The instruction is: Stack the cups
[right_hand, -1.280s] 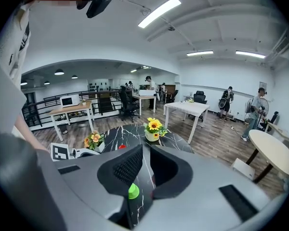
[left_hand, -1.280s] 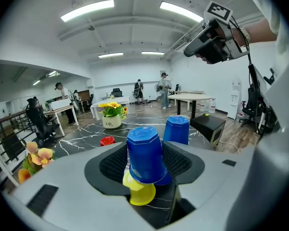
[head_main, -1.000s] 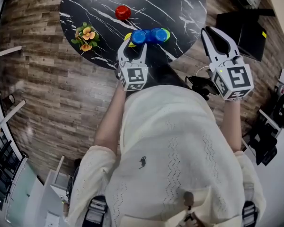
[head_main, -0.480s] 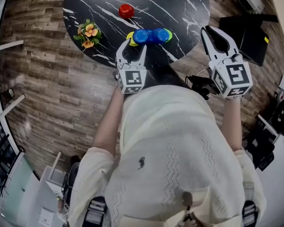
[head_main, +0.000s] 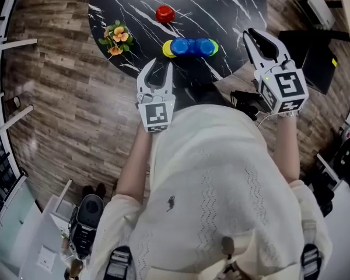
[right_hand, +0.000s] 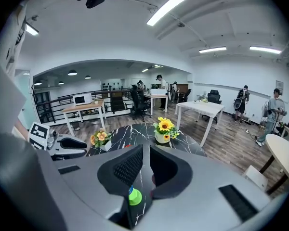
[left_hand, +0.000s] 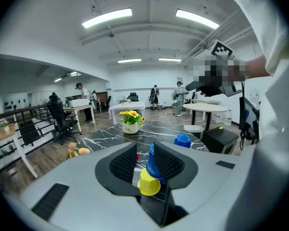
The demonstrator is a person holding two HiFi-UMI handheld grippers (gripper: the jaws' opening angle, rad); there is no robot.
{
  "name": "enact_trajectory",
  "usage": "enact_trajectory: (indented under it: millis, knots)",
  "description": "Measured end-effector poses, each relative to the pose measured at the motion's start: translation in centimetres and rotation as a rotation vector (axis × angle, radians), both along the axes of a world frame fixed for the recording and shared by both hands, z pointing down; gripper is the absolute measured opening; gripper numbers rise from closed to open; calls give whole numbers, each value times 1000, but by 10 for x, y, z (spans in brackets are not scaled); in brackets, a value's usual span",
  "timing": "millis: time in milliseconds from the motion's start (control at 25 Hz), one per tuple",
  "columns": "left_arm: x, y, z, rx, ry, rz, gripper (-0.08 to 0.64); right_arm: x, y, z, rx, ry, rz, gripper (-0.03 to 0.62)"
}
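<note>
Round black marble counter (head_main: 221, 4) under all items. Left hand-held gripper (head_main: 161, 66) at near counter edge, just short of the cups, jaws half apart, just been closing, nothing between. Right hand-held gripper (head_main: 255, 35) over right counter edge, jaws nearly together, narrow slit, empty. Row of cups (head_main: 190, 47) mid-counter, side by side: yellow, blue, blue, green. Flower pot (head_main: 118, 37) at left. Red cup (head_main: 165, 13) apart, farther back.

Left gripper (head_main: 158, 65) closing, empty; right (head_main: 252, 34) seemingly ajar.
</note>
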State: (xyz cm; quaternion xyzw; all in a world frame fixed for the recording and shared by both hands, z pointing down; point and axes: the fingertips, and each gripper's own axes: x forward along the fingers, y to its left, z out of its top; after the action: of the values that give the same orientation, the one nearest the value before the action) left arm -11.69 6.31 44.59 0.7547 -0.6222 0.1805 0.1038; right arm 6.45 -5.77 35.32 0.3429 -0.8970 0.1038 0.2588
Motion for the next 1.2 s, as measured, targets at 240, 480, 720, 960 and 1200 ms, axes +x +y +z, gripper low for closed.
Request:
enact_trajectory:
  millis: [240,480,720,960,1200]
  knots:
    - [-29,-19,-12,14,6,-116,21,-5,-8,-1,1,-18,-13,54]
    - [-41,-58,-9,26,-28,-55,23,1,-8,-2,-29,-52,33,54]
    - [-45,-86,4,1,-30,3,25,11,-7,1,-32,-26,101,54]
    - [-40,-107,32,-71,-17,46,29,23,-4,6,-46,-7,175,54]
    - [-36,-130,62,-138,-21,113,188,26,1,12,-58,5,231,54]
